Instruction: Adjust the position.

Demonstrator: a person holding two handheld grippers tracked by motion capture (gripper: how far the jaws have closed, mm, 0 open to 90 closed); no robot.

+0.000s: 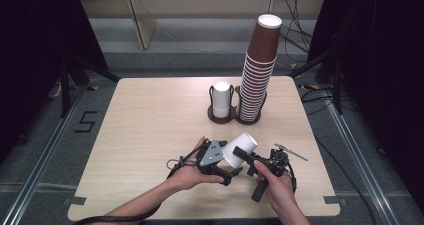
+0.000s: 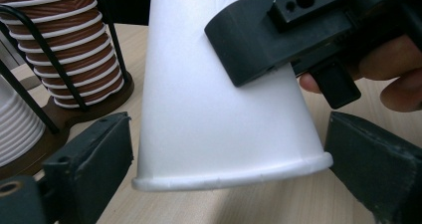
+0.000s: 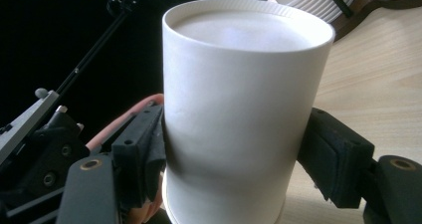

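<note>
A white paper cup (image 1: pixel 241 147) lies tilted above the table's near middle, its flat base pointing away. My right gripper (image 1: pixel 240 155) is shut on the white cup (image 3: pixel 239 99), one pad pressed against each side of its wall. My left gripper (image 1: pixel 226 164) comes in from the left at the cup's mouth end. In the left gripper view, its jaws (image 2: pixel 231 184) straddle the rolled rim of the cup (image 2: pixel 219 119). The left pad stands a little off the rim and the right pad sits right at its edge, so the gripper is open.
At the back of the wooden table (image 1: pixel 150 125), a dark two-slot holder (image 1: pixel 235 116) carries a tall stack of brown cups (image 1: pixel 258 75) and a short stack of white cups (image 1: pixel 221 99). The brown stack (image 2: pixel 69 50) stands close behind the held cup.
</note>
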